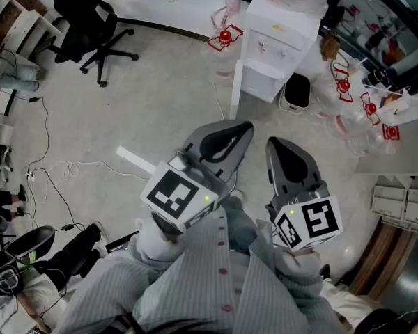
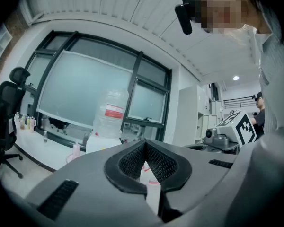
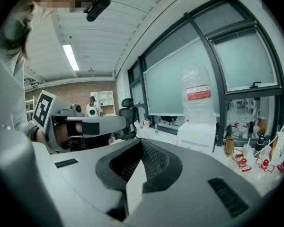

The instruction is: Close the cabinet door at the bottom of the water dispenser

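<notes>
With left tongs (image 1: 245, 127) and right tongs (image 1: 273, 145) shut and empty, we'd push the stiff, light door (image 1: 235, 89) ahead at its edge.

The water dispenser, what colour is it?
The water dispenser is white. It shows best in the head view.

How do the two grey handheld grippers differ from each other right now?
The left gripper slants toward the upper right of the head view, while the right gripper points nearly straight up it. In that view, the left gripper's tip lies nearer the water dispenser than the right gripper's tip does. Both are grey and have their fingers shut on nothing.
</notes>
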The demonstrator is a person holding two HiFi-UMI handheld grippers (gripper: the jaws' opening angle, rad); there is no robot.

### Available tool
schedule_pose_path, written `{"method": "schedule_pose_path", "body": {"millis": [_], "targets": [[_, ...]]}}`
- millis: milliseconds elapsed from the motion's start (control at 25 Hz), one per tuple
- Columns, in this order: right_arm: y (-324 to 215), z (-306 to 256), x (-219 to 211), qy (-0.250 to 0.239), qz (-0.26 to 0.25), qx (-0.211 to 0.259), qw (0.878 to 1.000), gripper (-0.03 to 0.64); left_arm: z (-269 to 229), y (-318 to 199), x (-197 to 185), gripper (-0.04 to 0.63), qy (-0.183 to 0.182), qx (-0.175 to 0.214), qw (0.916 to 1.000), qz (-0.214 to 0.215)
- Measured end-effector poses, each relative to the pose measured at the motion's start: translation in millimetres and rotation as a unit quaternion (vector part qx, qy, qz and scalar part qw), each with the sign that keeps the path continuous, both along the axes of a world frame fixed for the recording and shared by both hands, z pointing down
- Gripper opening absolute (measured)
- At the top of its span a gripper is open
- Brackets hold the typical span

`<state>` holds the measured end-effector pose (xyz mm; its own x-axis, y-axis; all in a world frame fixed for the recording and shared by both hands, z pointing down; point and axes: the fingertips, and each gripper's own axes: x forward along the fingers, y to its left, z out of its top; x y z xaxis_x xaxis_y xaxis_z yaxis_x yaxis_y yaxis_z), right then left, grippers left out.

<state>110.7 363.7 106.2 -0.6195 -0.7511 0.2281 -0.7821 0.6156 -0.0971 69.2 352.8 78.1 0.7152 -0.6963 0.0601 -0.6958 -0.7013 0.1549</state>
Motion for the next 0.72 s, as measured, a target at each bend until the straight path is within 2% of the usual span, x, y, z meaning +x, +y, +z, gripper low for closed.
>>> {"method": "schedule_pose_path", "body": {"millis": [320, 720], "targets": [[0.2, 0.8, 15.2, -0.002, 0.007, 0.002, 1.000, 0.012, 0.5, -1.9, 6.8, 0.011, -0.001, 0.001, 0.9999, -0.014], [-1.8, 4.6, 40.9, -0.002, -0.013, 0.005, 1.000, 0.012, 6.1, -4.1, 23.5, 0.011, -0.004, 0.005, 0.9990, -0.045]]}}
